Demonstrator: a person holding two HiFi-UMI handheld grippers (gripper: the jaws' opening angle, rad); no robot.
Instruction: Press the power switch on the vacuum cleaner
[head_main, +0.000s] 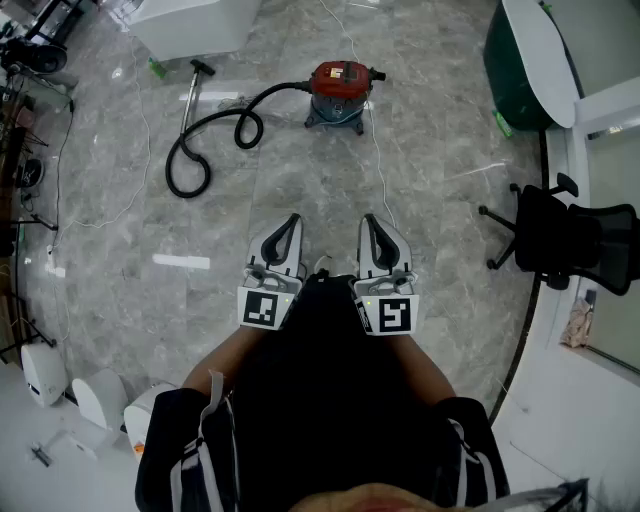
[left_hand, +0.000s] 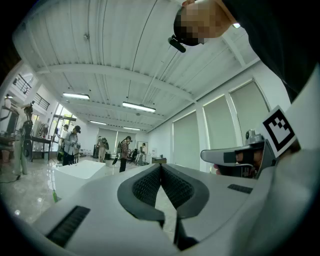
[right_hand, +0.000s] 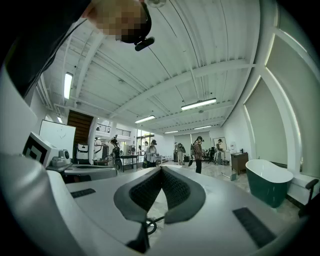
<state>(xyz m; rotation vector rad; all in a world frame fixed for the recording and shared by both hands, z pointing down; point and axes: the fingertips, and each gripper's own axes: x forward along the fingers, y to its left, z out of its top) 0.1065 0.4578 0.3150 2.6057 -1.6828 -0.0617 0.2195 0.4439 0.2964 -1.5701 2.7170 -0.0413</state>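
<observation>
Now, head view: your left gripper (head_main: 290, 226) and right gripper (head_main: 369, 226) side by side, red vacuum cleaner (head_main: 338, 92) well apart toward the far edge of the floor (head_main: 440, 160); left gripper view: jaws pressed together, empty; right gripper view: the same.

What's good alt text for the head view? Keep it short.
Seen from above, a person holds the left gripper and right gripper close to the body, fingers shut and empty, over a grey marble floor. A red canister vacuum cleaner with a looping black hose sits on the floor well ahead, untouched; a black office chair stands at right.
</observation>
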